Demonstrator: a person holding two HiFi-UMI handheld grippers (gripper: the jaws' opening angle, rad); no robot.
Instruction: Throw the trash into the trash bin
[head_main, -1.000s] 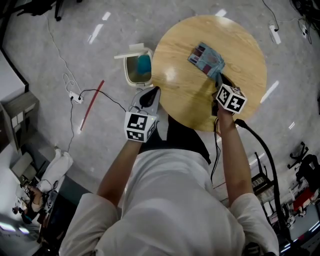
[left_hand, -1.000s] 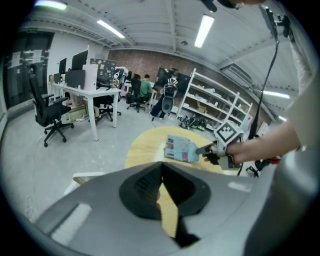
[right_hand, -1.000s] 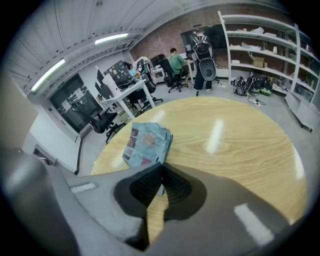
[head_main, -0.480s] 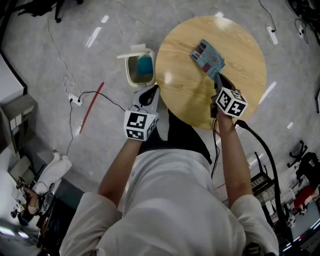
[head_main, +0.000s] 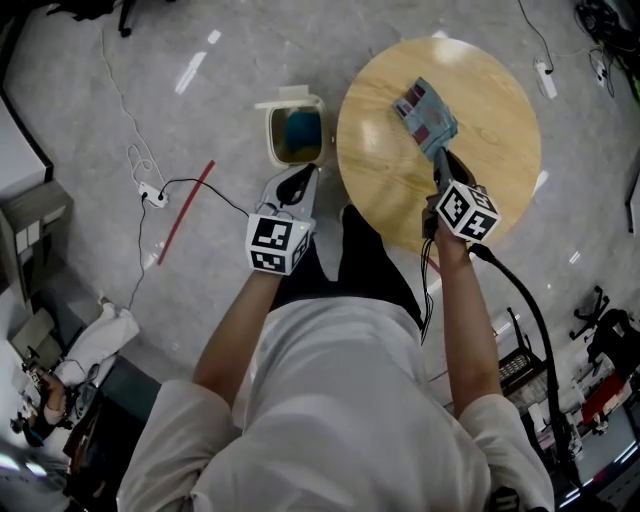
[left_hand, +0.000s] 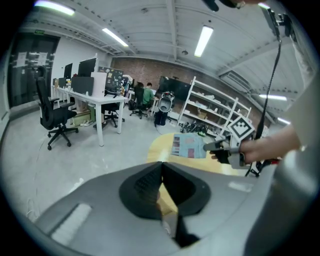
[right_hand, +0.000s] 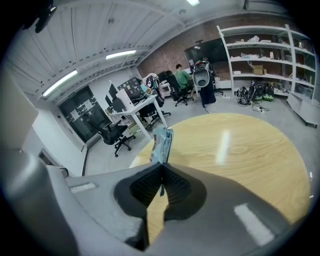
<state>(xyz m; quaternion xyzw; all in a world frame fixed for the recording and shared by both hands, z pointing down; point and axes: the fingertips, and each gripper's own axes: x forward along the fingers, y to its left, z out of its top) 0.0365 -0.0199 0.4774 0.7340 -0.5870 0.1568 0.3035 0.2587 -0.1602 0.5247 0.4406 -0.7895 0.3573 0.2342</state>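
Our right tongs (head_main: 440, 158) are clamping shut on the blue wrapper's (head_main: 425, 112) edge, holding it above the round surface (head_main: 390, 180) at upper right. Our left tongs (head_main: 297, 182) are hanging closed and empty just below the open trash bin (head_main: 271, 140), which is sitting beside the surface's left edge, with floor (head_main: 230, 90) lying open leftward.

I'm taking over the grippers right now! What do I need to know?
Left gripper: shut, empty, over the floor near the bin.
Right gripper: shut on the wrapper, held over the table.
Bin: on the floor beside the table, lid open, something blue inside.
Done: wrapper gripped.
Left: carry it across to the bin, open the right gripper and drop it in.
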